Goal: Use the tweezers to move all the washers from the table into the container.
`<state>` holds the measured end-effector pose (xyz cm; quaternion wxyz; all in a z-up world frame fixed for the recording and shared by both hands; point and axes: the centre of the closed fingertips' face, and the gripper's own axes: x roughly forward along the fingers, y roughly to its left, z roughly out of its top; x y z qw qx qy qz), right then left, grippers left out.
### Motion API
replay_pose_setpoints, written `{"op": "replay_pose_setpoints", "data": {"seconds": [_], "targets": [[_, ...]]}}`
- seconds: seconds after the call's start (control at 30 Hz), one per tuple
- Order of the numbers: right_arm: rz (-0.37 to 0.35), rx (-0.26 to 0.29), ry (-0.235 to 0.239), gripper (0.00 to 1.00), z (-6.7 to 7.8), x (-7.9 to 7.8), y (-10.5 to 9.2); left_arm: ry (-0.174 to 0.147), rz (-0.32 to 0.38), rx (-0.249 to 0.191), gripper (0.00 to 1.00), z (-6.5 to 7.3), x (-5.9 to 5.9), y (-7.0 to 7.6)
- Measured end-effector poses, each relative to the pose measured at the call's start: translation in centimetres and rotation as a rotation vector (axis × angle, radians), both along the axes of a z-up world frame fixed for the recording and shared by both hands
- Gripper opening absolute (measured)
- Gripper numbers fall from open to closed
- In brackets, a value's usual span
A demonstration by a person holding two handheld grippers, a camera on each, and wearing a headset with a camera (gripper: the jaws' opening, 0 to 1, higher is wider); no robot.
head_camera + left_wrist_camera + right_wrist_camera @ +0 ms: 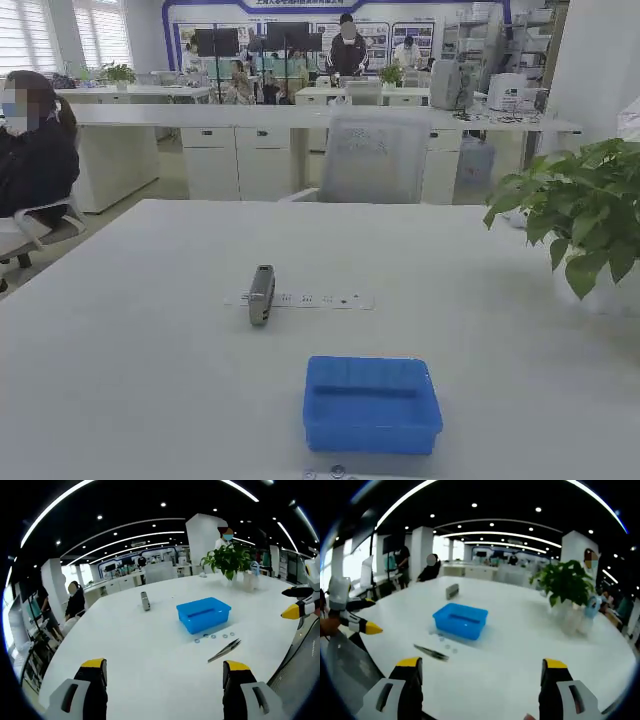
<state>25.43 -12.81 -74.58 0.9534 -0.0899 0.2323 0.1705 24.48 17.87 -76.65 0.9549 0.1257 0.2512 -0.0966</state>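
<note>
Start of task, nothing picked up yet. Left tool [164, 666] & right tool [477, 664] both wide open, empty, hovering at near side of bench [150, 380], well back from the work. Tweezers [224, 650] lie flat on bench just beside the row of washers [213, 636]. Washers sit near the blue bin [203, 614] on its near side, not touching it. Bin looks empty. Next, I'd say: one tool drops to tweezers, closes on handle end w/ tips left free. They're thin & flat on bench, so grip may slip.

Blue container [203, 612], washers [213, 636] beside tweezers [225, 650], left hand-held gripper [164, 665] jaws apart
</note>
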Motion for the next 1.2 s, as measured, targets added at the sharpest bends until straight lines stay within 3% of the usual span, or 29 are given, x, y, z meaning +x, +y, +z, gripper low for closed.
{"op": "replay_pose_setpoints", "data": {"seconds": [0.17, 0.67, 0.93, 1.2], "targets": [[-0.010, -0.003, -0.011, 0.96, 0.23, -0.01, -0.22, 0.004, -0.008, 0.013, 0.96, -0.07, -0.06, -0.13], [-0.009, -0.015, -0.004, 0.96, -0.03, 0.03, -0.24, 0.003, 0.010, -0.009, 0.96, -0.03, 0.04, 0.16], [-0.011, -0.009, -0.003, 0.97, 0.00, 0.06, -0.27, 0.031, -0.004, -0.019, 0.95, -0.38, 0.00, -0.21], [-0.003, 0.001, 0.008, 0.97, -0.07, 0.02, -0.09, 0.044, -0.019, -0.081, 0.94, 0.02, 0.01, -0.60]]}}
